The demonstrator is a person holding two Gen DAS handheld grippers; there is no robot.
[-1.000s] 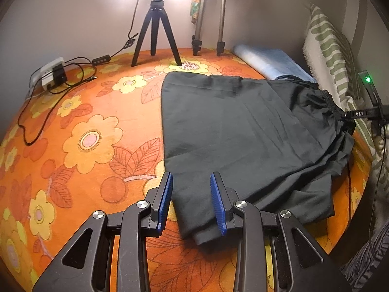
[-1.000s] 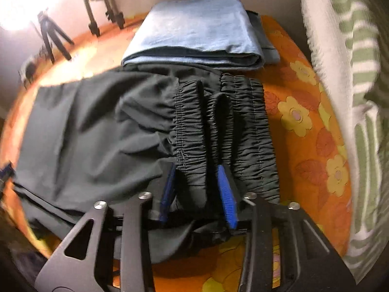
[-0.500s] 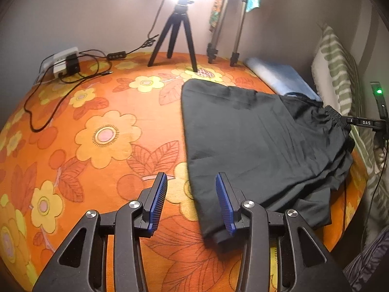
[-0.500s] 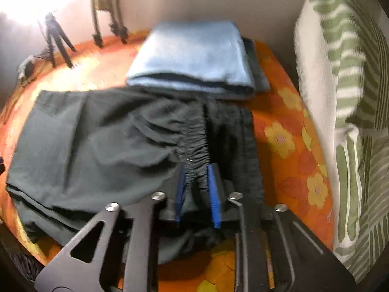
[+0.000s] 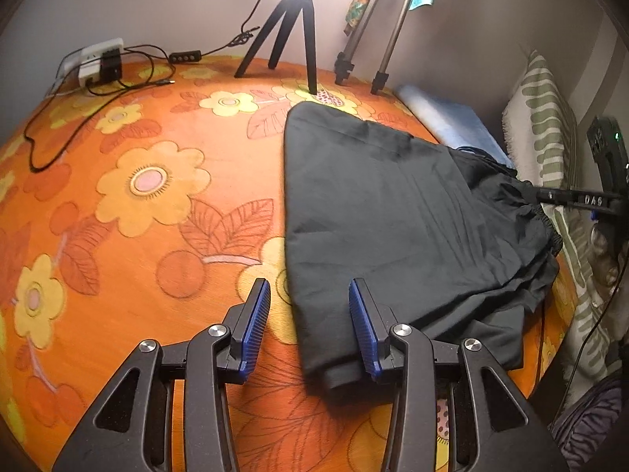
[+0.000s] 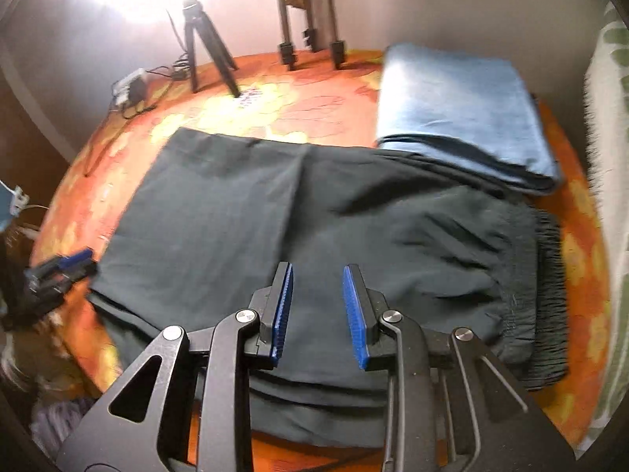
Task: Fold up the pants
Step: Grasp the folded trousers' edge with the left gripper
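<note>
2 hand-held grippers over one pair of dark pants (image 5: pixel 393 216), which lies folded flat on the orange floral bedspread (image 5: pixel 157 216).

Left gripper (image 5: pixel 310 330): jaws apart, blue pads bare. It sits at the near folded corner of the pants; the right pad overlaps the cloth edge in view, the left pad is over the bedspread. Jaws have just been opening; nothing pinched between them.

Right gripper (image 6: pixel 317 310): jaws narrowly parted, above the middle of the pants, pads clear of the cloth. Jaws have just been opening; nothing gripped.

Elastic waistband (image 6: pixel 546 295) bunched at the right end. Folded blue cloth (image 6: pixel 460 110) lies just beyond the pants, touching their far edge. Small black tripod (image 5: pixel 291 35) at the far wall. Striped pillow (image 5: pixel 550 129) at the right edge.
</note>
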